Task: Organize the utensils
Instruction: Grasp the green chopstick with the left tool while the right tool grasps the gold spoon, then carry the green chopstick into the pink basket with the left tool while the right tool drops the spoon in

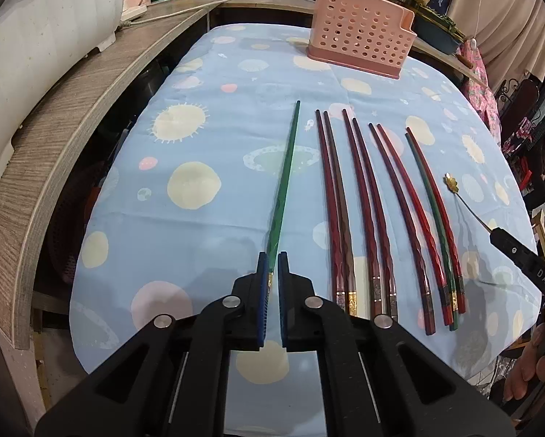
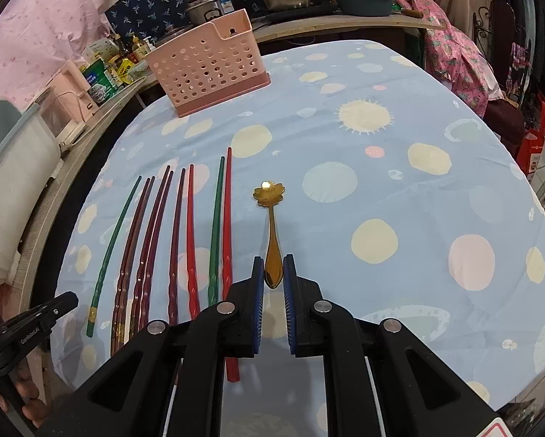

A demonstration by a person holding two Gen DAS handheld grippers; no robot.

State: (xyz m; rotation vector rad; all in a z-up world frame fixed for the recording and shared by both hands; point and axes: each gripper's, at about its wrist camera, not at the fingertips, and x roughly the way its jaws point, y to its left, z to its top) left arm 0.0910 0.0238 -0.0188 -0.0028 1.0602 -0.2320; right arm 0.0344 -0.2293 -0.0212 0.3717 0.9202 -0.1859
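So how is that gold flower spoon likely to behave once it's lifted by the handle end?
The gold spoon looks like stiff metal, so it probably won't flex. Its handle is thin and glossy, so it may slip or pivot between the right gripper's jaws. The flower bowl sits far from the grip, so it might droop.

red chopstick point(image 2: 228, 255) end behind jaws

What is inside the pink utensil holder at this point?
Nothing shows above the rim of the pink utensil holder, and no utensil shows through its holes. Its floor is hidden by the walls, so small items cannot be ruled out.
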